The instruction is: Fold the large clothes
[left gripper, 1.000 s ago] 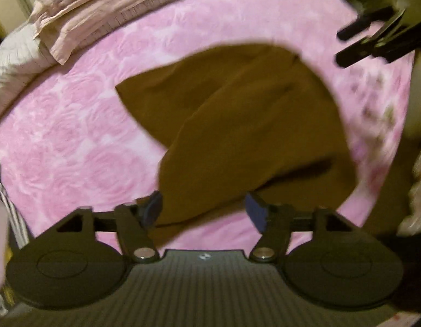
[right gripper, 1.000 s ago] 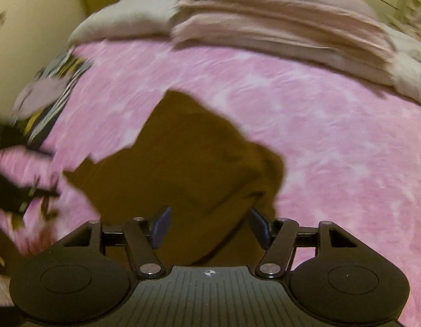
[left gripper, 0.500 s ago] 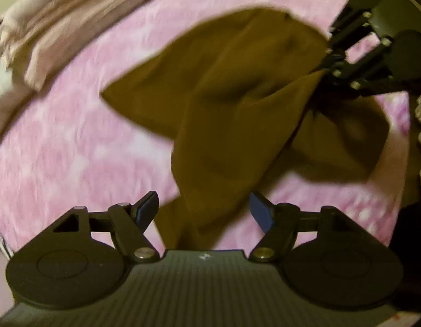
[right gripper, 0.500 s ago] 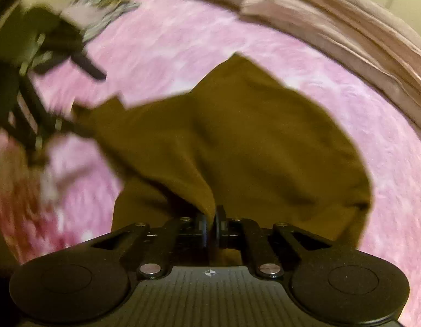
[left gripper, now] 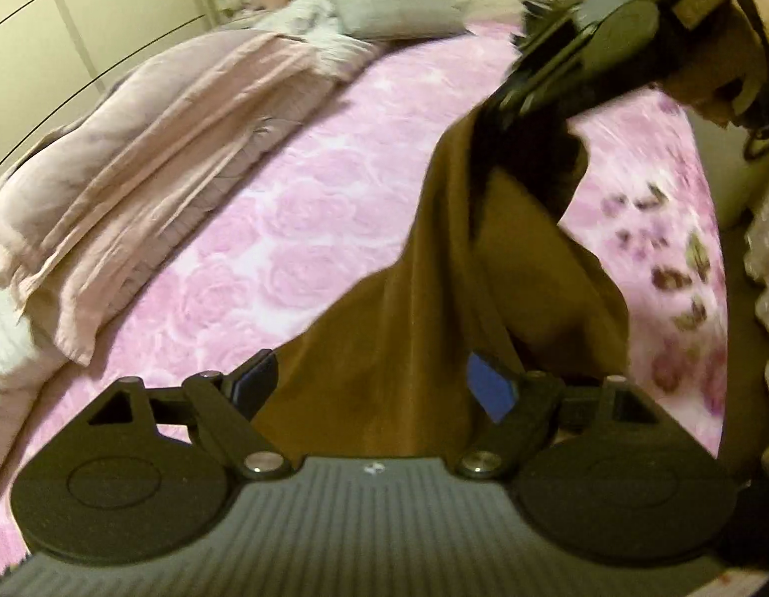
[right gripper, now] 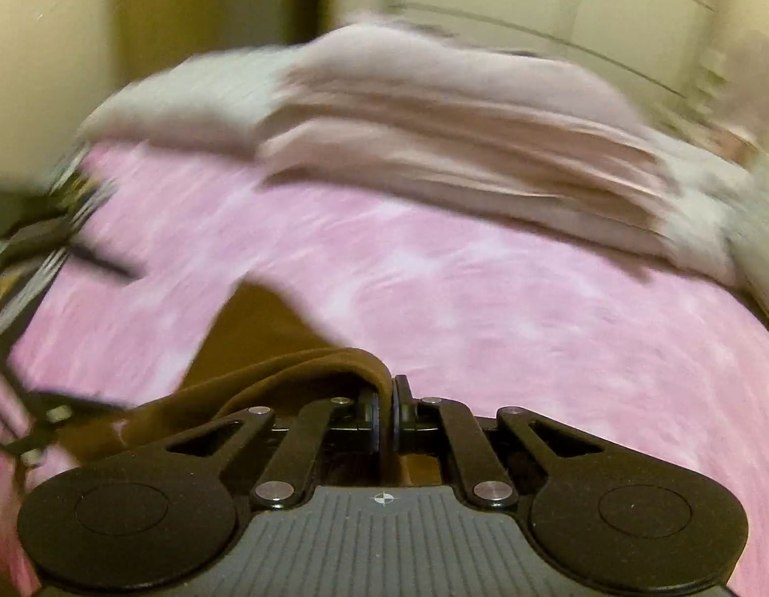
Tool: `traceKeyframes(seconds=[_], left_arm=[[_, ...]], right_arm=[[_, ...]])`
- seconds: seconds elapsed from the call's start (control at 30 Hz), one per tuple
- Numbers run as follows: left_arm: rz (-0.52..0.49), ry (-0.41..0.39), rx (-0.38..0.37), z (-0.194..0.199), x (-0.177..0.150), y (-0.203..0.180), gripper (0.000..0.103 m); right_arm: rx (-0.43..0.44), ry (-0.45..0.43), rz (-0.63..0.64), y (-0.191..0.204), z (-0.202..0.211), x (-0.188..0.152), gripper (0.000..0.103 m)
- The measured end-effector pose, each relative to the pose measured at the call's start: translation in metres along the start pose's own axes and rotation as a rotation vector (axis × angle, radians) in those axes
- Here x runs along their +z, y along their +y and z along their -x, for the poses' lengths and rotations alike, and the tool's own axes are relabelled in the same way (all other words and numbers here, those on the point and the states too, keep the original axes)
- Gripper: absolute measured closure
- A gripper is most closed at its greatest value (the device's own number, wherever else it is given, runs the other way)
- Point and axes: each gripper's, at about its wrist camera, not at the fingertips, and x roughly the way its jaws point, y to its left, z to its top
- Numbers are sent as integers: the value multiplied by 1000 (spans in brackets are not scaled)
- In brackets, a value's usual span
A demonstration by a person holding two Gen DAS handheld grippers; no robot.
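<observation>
A brown garment [left gripper: 434, 308] hangs in a long drape above the pink rose-patterned bed cover [left gripper: 294, 229]. My right gripper [left gripper: 503, 104] is seen at the upper right of the left wrist view, shut on the garment's top edge. In the right wrist view that gripper [right gripper: 385, 410] pinches a brown fold [right gripper: 304, 368] that trails off to the left. My left gripper [left gripper: 374, 383] is open near the cloth's lower part, and the fabric hangs between its blue-padded fingers [left gripper: 489, 388] without being pinched.
Folded pinkish-beige bedding [left gripper: 150, 149] lies piled along the far side of the bed, with a grey pillow [left gripper: 389, 5] behind it. Pale wardrobe doors [right gripper: 583, 15] stand beyond. A dark floral patch [left gripper: 678, 268] of the cover is on the right. A patterned cloth [right gripper: 41, 229] lies at the left.
My right gripper shut on the brown garment and lifted it high off the bed, so the cloth now hangs down. The left gripper stayed open below it.
</observation>
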Motion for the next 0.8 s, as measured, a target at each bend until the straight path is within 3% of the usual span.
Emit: traceKeyframes(seconds=[0.13, 0.33, 0.5, 0.63, 0.73, 0.8], left_arm=[[57, 39, 2, 0, 5, 8, 23], [71, 100, 13, -19, 22, -11, 23], [117, 180, 42, -64, 37, -35, 23], [202, 254, 55, -106, 47, -51, 23], [225, 291, 52, -128, 58, -64, 23], [221, 319, 49, -143, 60, -68, 23]], right_arm=[[-127, -45, -217, -76, 26, 8, 103], [-376, -59, -391, -186, 55, -7, 102], [-480, 67, -494, -278, 41, -63, 102], [-440, 195, -523, -327, 27, -110, 102], [-372, 238, -457, -328, 25, -122, 86], [-334, 218, -376, -315, 26, -118, 56]])
